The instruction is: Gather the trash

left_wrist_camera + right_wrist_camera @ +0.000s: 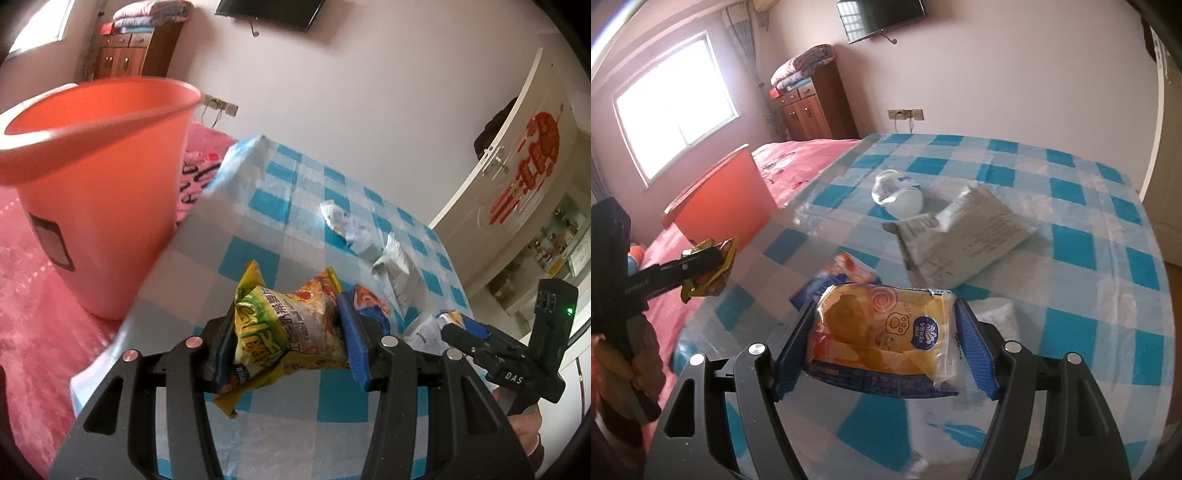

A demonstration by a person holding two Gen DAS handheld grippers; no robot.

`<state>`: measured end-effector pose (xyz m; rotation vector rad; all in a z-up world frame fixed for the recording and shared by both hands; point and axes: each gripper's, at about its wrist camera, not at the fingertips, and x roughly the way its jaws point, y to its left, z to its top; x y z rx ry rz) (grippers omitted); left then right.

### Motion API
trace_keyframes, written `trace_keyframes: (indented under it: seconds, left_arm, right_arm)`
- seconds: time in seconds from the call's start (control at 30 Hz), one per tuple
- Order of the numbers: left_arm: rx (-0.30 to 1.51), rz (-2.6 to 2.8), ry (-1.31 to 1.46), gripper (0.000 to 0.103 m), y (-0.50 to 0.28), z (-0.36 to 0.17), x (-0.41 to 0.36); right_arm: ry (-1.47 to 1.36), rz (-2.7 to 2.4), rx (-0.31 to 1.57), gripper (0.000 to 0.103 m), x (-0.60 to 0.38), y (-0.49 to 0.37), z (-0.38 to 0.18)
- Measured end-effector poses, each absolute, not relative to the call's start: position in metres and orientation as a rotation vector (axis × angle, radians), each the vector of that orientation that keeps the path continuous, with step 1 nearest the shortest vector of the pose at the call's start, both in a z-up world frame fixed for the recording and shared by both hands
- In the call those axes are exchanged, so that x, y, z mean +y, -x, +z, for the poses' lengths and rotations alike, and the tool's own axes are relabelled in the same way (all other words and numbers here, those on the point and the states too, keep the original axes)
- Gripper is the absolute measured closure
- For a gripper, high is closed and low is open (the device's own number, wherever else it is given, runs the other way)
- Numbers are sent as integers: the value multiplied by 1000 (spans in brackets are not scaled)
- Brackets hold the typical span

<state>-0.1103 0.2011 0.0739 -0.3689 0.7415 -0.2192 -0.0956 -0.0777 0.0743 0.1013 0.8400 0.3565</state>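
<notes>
Left gripper (286, 343) clamps a crumpled yellow snack bag (284, 328) near the orange bucket (99, 206); right gripper (886, 347) clamps a yellow tissue pack (882, 336) above the checked surface (1071, 206). Only the right view shows a clear bottle (897, 194)

You have one orange bucket (92, 206), two held wrappers, a yellow-green snack bag (284, 332) and a yellow tissue pack (886, 336), and three loose pieces on the checked cloth (1071, 236).
</notes>
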Motion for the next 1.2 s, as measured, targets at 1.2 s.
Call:
trace_keyframes:
  seconds: [1.2]
  left_arm:
    - [484,59,473,55,118,142,359]
  right_arm:
    - [79,792,649,29,204,-10,185]
